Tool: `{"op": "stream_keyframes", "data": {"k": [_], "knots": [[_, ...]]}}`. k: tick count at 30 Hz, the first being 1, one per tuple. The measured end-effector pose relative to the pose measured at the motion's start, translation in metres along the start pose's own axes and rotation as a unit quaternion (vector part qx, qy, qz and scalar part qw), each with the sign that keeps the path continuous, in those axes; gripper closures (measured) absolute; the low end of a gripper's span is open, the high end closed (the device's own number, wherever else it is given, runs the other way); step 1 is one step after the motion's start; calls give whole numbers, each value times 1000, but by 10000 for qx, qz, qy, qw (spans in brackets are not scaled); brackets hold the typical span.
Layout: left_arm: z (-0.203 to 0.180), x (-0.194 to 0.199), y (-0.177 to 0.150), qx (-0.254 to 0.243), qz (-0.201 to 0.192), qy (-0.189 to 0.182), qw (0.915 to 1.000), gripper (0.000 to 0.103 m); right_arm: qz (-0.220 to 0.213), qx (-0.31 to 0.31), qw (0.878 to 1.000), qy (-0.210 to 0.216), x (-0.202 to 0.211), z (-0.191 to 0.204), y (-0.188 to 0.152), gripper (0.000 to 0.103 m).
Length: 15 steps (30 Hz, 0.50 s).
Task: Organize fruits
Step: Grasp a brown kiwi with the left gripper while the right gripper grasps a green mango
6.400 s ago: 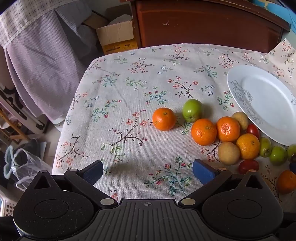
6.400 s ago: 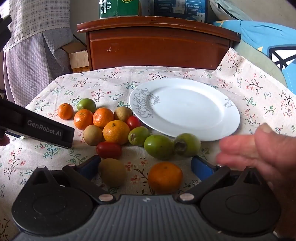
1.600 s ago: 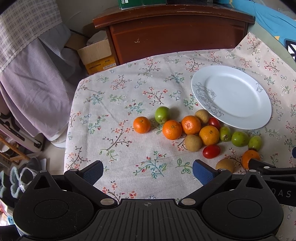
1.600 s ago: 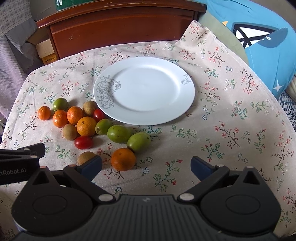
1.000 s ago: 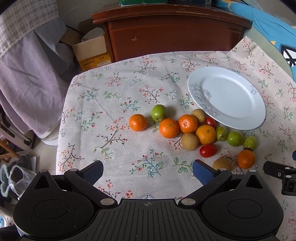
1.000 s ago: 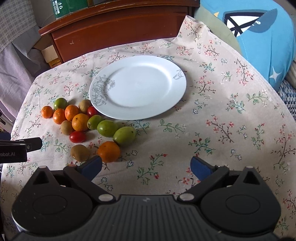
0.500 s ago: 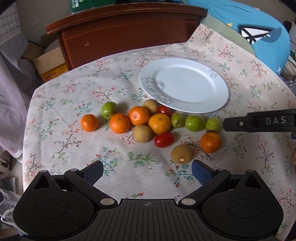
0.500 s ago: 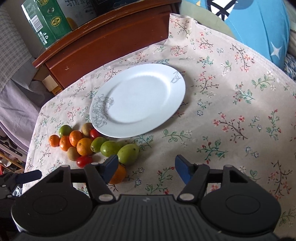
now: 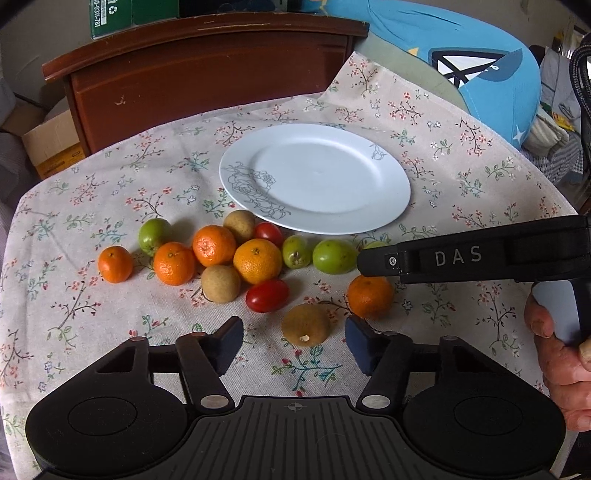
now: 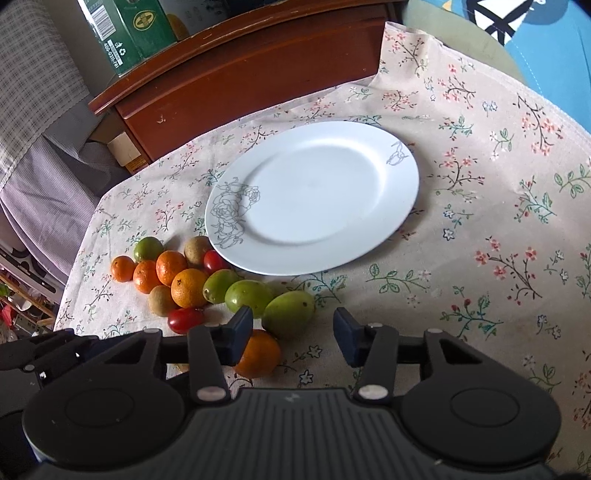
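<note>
Several fruits lie on a floral tablecloth beside an empty white plate (image 9: 317, 177), which also shows in the right wrist view (image 10: 317, 192). My left gripper (image 9: 294, 343) is open, just above the cloth, with a brown kiwi (image 9: 306, 325) lying between its fingertips. An orange (image 9: 369, 296) sits just right of it. My right gripper (image 10: 293, 334) is open and empty, with a green fruit (image 10: 288, 314) just ahead between its fingers and an orange (image 10: 258, 353) by its left finger. In the left wrist view the right gripper's black finger (image 9: 376, 258) reaches in from the right above the orange.
Oranges (image 9: 213, 245), green fruits (image 9: 334, 256), kiwis (image 9: 221, 283) and red tomatoes (image 9: 266, 294) cluster left of the plate. A dark wooden cabinet (image 9: 207, 81) stands behind the table, with a green box (image 10: 125, 26) on top. A blue cushion (image 9: 461, 62) is at the right.
Both grippers have narrowed their jaws but stay open. The left gripper has swung right and closed in on the kiwi. The right gripper has lowered toward the green fruit and orange.
</note>
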<state>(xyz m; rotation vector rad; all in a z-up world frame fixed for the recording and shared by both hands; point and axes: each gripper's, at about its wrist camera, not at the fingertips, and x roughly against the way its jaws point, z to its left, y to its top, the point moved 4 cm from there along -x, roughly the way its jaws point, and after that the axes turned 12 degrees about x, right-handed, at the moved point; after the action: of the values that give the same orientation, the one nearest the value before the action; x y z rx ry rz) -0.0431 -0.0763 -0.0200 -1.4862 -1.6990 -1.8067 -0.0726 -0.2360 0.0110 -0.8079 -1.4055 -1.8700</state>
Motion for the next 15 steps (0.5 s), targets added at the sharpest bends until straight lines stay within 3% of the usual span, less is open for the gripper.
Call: {"op": "stream_keyframes", "data": {"k": [6,12,15], "knots": [[-6,-6,-3,-39,17,-130,9999,60,-56,-53,9999,113,-3,1,1,67],[-8,-9,-3,-58,-46,-115,9999,61,-20,-333,9992,207,-4,-4,1,65],[-8,-10,-2,-104,-117,-83,9998,71,13,-437,9989,171,-7,-6,0,64]]}}
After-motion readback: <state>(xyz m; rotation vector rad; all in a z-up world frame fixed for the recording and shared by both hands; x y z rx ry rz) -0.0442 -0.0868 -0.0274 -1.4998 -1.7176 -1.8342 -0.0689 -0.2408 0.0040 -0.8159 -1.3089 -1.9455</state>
